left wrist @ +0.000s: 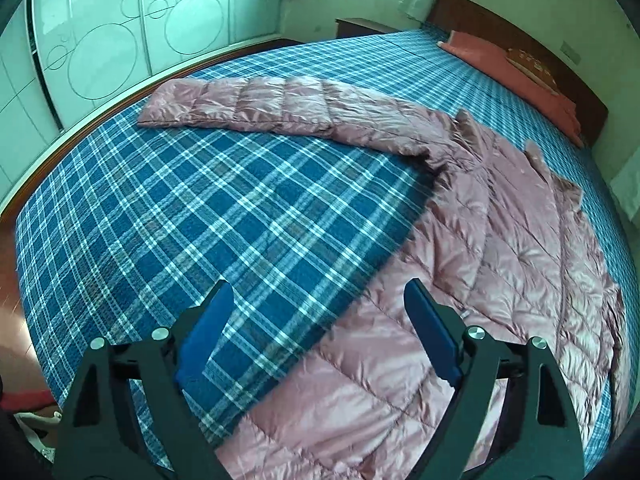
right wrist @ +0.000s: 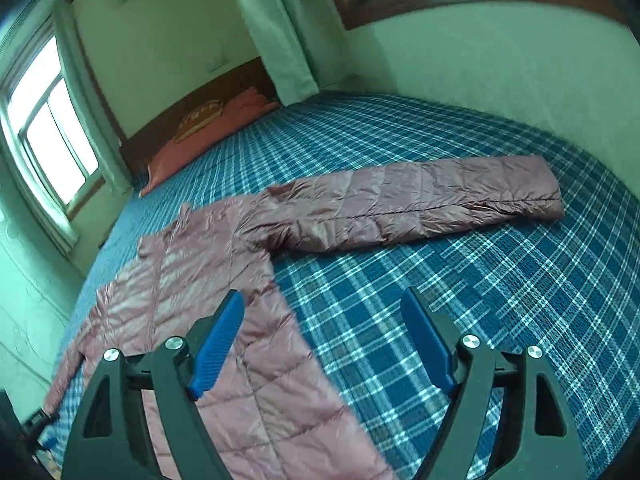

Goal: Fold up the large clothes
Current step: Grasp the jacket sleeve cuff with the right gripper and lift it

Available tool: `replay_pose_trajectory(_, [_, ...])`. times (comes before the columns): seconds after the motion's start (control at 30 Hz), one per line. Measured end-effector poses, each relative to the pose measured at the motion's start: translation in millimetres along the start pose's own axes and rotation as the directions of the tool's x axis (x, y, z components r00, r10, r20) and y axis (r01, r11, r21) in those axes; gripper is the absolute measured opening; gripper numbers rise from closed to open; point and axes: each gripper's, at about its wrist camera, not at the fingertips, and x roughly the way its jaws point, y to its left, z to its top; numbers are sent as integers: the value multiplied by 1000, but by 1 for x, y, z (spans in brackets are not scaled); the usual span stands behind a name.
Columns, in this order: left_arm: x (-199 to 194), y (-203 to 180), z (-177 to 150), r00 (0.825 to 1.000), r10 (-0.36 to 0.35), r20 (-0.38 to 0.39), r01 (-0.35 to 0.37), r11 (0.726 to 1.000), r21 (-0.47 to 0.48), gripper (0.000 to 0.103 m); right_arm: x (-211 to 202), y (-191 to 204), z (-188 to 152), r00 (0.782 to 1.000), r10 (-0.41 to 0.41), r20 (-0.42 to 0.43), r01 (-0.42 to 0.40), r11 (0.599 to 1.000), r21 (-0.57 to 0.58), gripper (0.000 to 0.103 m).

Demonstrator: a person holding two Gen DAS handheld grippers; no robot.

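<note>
A pink quilted down jacket [left wrist: 480,272] lies flat on the blue plaid bed [left wrist: 200,220]. One sleeve [left wrist: 248,106] stretches out to the left in the left wrist view. My left gripper [left wrist: 320,312] is open and empty, above the jacket's lower left edge. In the right wrist view the jacket body [right wrist: 192,288] lies at the left and its other sleeve [right wrist: 420,204] stretches out to the right. My right gripper [right wrist: 322,320] is open and empty, above the jacket's right edge where it meets the bedsheet [right wrist: 480,300].
An orange pillow [left wrist: 516,68] and a patterned cushion [right wrist: 200,118] lie at the wooden headboard [left wrist: 520,28]. White wardrobe doors [left wrist: 120,40] stand beyond the bed. Curtains [right wrist: 276,28] and windows [right wrist: 52,136] line the walls. A nightstand [left wrist: 360,26] stands at the far corner.
</note>
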Motion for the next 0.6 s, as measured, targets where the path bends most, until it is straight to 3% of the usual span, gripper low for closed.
replay_pose_trajectory(0.1, [21, 14, 10, 999, 48, -15, -48, 998, -33, 87, 20, -59, 21, 999, -21, 39, 14, 985, 174, 80])
replay_pose_trajectory(0.2, [40, 35, 17, 997, 66, -33, -70, 990, -125, 87, 42, -107, 36, 997, -57, 51, 39, 951, 306, 80])
replay_pose_trajectory(0.33, [60, 56, 20, 996, 73, -49, -82, 971, -224, 87, 62, -152, 44, 994, -49, 96, 1, 891, 453, 80])
replay_pose_trajectory(0.47, [68, 61, 23, 996, 85, -22, -88, 960, -264, 87, 68, -170, 50, 978, -42, 203, -70, 855, 514, 80])
replay_pose_trajectory(0.6, [76, 59, 32, 995, 98, 1, -95, 962, -256, 87, 74, -165, 63, 966, -89, 242, -51, 853, 520, 79])
